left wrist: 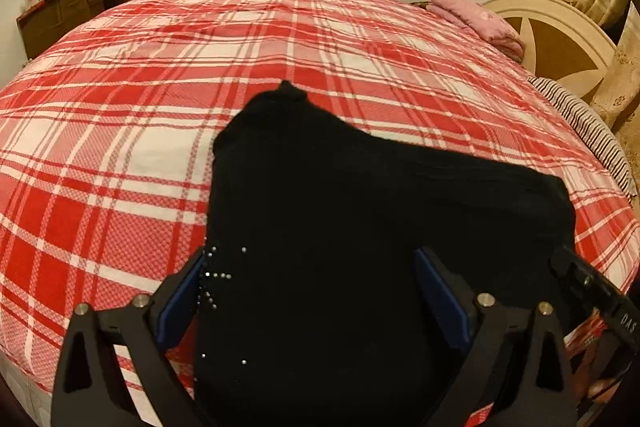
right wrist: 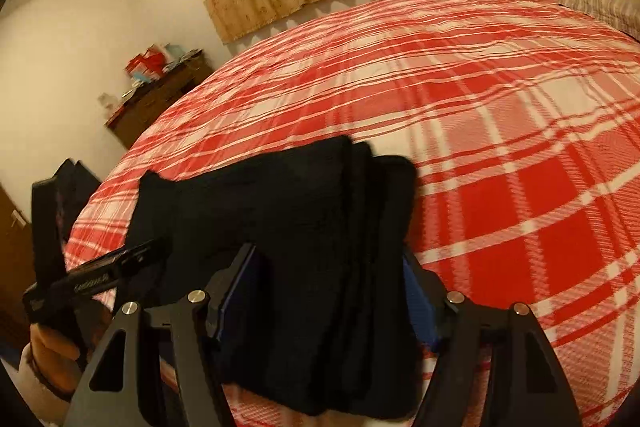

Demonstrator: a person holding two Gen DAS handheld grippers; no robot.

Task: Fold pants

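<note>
In the left wrist view the black pants lie as a thick folded bundle on the red plaid bed, filling the frame from the centre down to six o'clock, close to the near edge, likely so both hands can reach them. The left tongs stand wide apart, one blue pad at the studded seam at eight o'clock, the other over the cloth at four o'clock, pressing nothing; the right tool's tip shows at four o'clock. In the right wrist view the same bundle shows stacked layers from centre to six o'clock. The right tongs straddle it with jaws apart, apparently not pinching, probably letting a finished fold settle.
</note>
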